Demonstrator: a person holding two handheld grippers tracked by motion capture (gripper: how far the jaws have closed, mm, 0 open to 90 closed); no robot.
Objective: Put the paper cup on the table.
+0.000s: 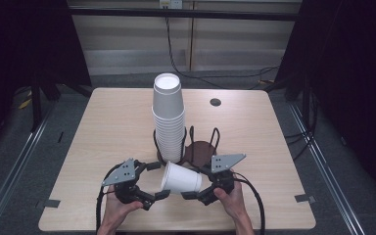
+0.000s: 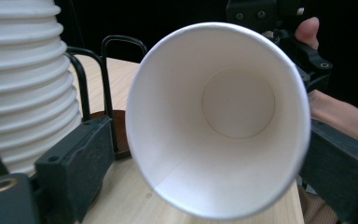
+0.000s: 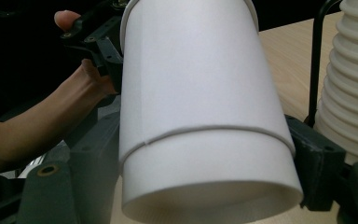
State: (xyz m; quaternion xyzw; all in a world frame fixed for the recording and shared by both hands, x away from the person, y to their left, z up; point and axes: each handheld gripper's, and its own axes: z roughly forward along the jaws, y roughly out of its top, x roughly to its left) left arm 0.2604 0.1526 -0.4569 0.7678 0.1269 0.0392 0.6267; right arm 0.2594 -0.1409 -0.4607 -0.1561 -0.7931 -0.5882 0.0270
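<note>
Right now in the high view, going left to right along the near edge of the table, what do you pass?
Left gripper → lying cup → right gripper.

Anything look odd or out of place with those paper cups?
A second cup looks nested over the base of the held paper cup, its rim ringing the wall. Otherwise the cup stack stands upright in the wire holder.

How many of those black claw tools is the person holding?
2. The left gripper is at the near left of the table, the right gripper at the near right, with a cup lying between them.
</note>
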